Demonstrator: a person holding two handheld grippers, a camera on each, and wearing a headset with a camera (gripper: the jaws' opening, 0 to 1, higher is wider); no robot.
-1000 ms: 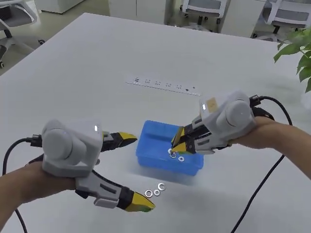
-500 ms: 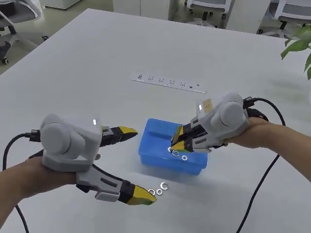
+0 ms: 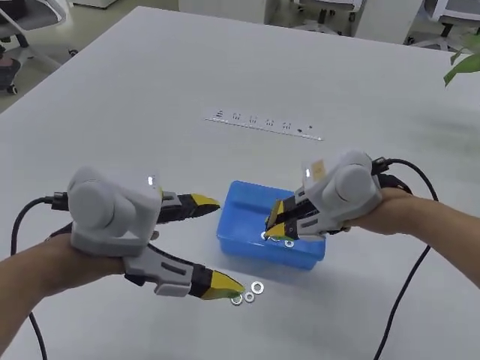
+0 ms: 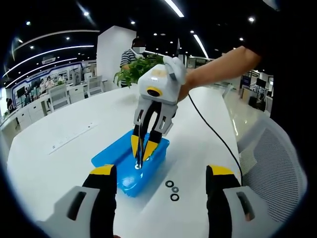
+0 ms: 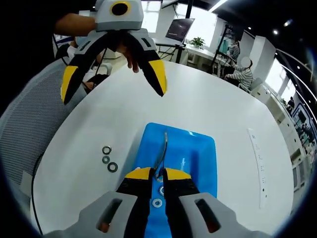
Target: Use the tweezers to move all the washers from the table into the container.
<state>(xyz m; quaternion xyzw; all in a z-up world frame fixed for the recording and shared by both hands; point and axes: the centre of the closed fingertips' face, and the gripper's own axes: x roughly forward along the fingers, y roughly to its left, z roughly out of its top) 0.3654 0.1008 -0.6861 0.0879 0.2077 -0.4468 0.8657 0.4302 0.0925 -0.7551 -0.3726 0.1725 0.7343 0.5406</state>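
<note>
You are holding the right gripper (image 3: 276,223) over the blue container (image 3: 241,208), its jaws squeezed nearly together on the tweezers (image 5: 162,148). The thin metal legs are sticking out past the yellow tips and pointing down into the container. Two washers (image 3: 289,242) are lying on the container floor right under that gripper. The tweezer tips are hovering close to the floor, and from these angles I cannot tell whether they are pinching a washer or holding nothing.

You are keeping the left gripper (image 3: 216,242) low at the container's left side, with its jaws spread wide and gripping nothing. One jaw is reaching toward the container's near-left corner. The other is ending just beside three washers (image 3: 248,297), which are lying in a short row on the white table (image 3: 150,90), just in front of the container's near wall.
</note>
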